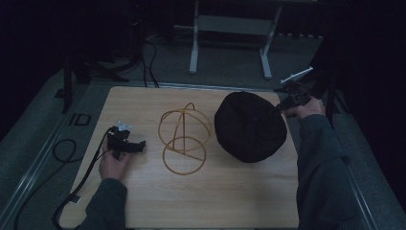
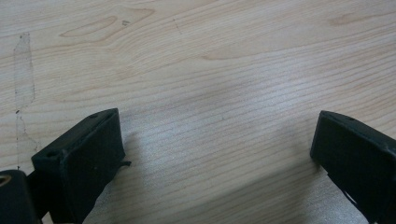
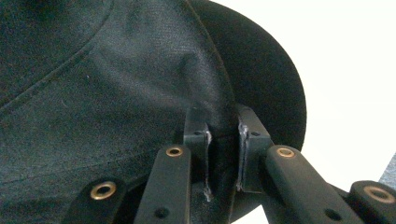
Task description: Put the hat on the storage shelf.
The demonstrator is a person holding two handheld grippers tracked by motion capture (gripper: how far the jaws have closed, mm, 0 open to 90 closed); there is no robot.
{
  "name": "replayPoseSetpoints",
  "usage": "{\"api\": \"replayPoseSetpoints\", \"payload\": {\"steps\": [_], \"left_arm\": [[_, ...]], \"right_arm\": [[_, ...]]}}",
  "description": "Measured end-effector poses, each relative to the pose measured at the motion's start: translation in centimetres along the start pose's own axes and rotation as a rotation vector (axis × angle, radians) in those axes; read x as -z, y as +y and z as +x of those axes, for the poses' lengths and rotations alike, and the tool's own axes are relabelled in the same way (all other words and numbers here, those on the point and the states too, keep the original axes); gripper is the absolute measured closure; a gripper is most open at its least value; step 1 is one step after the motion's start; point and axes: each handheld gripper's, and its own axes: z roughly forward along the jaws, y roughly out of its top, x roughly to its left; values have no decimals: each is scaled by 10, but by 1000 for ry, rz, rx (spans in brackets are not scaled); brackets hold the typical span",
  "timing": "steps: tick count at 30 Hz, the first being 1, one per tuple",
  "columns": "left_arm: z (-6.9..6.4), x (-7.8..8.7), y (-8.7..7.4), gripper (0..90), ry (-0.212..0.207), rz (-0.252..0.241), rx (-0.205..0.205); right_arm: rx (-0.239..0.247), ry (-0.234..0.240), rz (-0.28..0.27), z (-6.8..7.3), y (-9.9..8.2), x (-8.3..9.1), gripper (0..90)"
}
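A black cap [image 1: 250,126] lies on the right part of the wooden table [image 1: 206,196]. My right gripper [image 1: 287,103] is at the cap's right edge, shut on its fabric; in the right gripper view the jaws pinch a fold of the cap [image 3: 93,84] between them [image 3: 223,135]. A round gold wire stand [image 1: 184,139] sits at the table's middle. My left gripper [image 1: 131,145] rests on the table left of the stand, open; its view shows two black fingers [image 2: 79,158] wide apart over bare wood [image 2: 210,70].
A black cable [image 1: 79,184] trails from the left gripper off the table's left edge. A white metal frame [image 1: 230,33] stands on the floor beyond the far edge. Dark stands flank the table at both far corners.
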Motion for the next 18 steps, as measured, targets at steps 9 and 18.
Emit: {"api": "replayPoseSetpoints", "payload": {"steps": [9,18], "left_arm": [[0,0,0,22,0,0,-1],[0,0,0,22,0,2,-1]], "right_arm": [[-10,39,-30,9,4,10,779],[11,40,-50,19,8,19,776]]}}
